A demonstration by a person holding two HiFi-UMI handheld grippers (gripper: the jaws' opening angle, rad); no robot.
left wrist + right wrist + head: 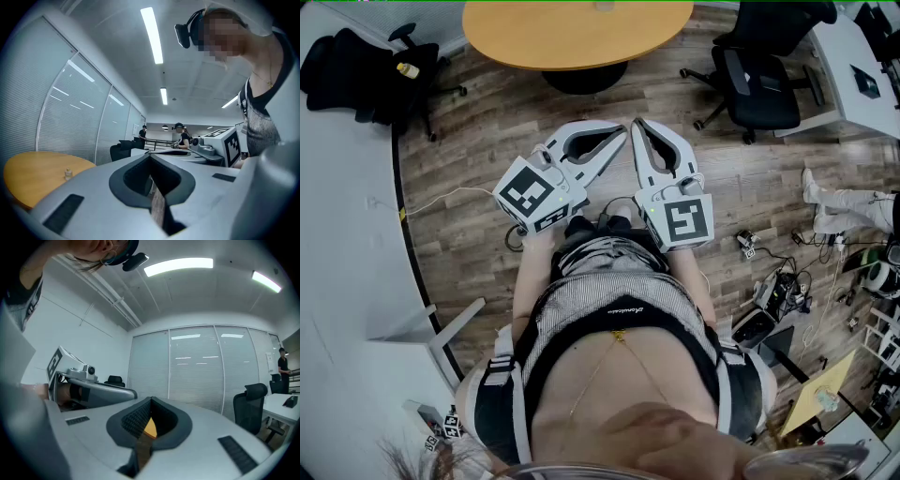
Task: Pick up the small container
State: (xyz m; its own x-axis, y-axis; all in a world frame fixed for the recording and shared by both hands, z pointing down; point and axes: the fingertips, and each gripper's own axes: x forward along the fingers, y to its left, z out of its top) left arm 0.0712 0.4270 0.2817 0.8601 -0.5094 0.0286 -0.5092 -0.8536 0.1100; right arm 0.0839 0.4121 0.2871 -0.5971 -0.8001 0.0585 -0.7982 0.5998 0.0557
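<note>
The left gripper (619,132) and right gripper (639,127), both closed tight on nothing, point level toward twelve o'clock, apparently poised before reaching the small container (68,174) on the round table (562,37).

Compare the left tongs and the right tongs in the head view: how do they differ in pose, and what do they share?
The left tongs slant strongly up and rightward, while the right tongs lean only slightly leftward, towards the round table. The left marker cube sits turned like a diamond; the right marker cube sits almost square. Shared: both are white, shut and empty, their tips close together.
</note>
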